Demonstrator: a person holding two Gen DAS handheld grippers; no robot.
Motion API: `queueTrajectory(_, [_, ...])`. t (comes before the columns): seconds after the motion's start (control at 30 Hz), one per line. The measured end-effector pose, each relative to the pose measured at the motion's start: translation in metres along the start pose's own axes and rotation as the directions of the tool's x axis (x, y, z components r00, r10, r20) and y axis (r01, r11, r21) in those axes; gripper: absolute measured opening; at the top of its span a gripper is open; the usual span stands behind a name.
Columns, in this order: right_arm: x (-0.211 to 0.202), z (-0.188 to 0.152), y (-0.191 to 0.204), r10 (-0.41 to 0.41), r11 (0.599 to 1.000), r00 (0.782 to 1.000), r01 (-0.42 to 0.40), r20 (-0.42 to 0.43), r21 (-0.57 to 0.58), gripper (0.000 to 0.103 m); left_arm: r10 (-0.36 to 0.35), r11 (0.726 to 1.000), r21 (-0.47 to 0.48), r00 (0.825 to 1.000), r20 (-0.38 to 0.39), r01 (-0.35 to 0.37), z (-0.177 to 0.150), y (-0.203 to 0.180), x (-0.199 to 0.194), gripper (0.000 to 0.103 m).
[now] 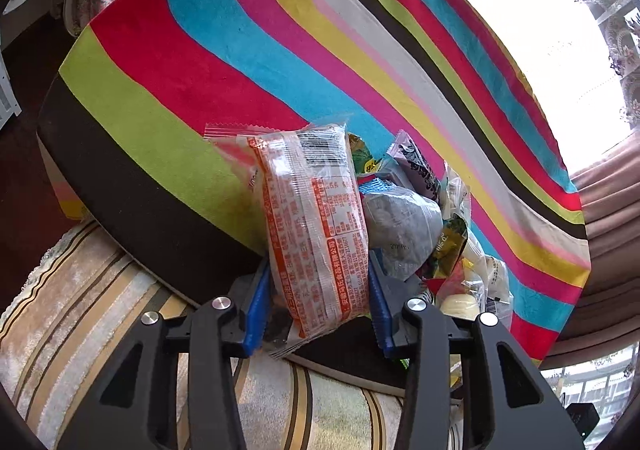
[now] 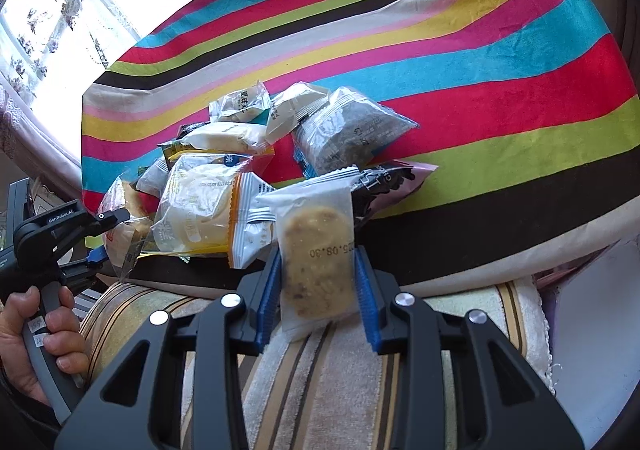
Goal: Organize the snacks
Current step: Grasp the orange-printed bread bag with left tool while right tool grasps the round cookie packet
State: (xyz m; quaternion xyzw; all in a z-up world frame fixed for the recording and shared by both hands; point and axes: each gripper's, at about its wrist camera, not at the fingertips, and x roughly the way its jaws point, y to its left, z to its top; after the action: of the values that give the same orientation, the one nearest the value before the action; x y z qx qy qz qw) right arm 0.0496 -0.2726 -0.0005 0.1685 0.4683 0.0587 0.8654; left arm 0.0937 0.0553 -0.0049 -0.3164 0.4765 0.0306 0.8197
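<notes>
My left gripper [image 1: 318,282] is shut on an orange-and-white printed snack packet [image 1: 316,226], held upright above the near edge of the striped tablecloth [image 1: 208,62]. A pile of snack packets [image 1: 424,226] lies just right of it. My right gripper [image 2: 318,274] is shut on a clear packet with a round biscuit [image 2: 318,250], held at the table's near edge. The pile of packets [image 2: 248,154] lies beyond and to its left on the cloth [image 2: 500,50]. The left gripper [image 2: 102,238] shows at the left of the right wrist view, held by a hand [image 2: 36,334].
A striped beige cushion [image 1: 100,310] sits below the table edge; it also shows in the right wrist view [image 2: 320,382]. Curtains [image 1: 608,218] hang at the right. Bright windows [image 2: 48,10] lie behind the table.
</notes>
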Motion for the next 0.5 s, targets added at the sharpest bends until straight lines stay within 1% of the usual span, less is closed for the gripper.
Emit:
queueTrajectory(0.17, [-0.009,-0.001,0.000,0.018,1.000,0.999,-0.018,0.028,0.003,0.035,-0.034,0.999,0.022,0.999,0.026,0.034,-0.012,0.002,-0.014,0.036])
queueTrajectory(0.3, [-0.018,-0.004,-0.004,0.037,0.999,0.998,-0.038,0.044,0.008,0.035,-0.050,0.997,0.067,0.997,0.063,0.046,-0.022,-0.007,-0.028,0.034])
queueTrajectory(0.37, [-0.022,-0.005,-0.007,0.047,0.999,0.998,-0.048,0.050,0.017,0.035,-0.067,0.995,0.073,0.996,0.065,0.063,-0.026,-0.008,-0.033,0.034])
queueTrajectory(0.5, [-0.034,-0.008,-0.015,0.062,0.997,0.996,-0.065,0.067,0.039,0.035,-0.100,0.990,0.106,0.993,0.071,0.092,-0.037,-0.023,-0.048,0.033])
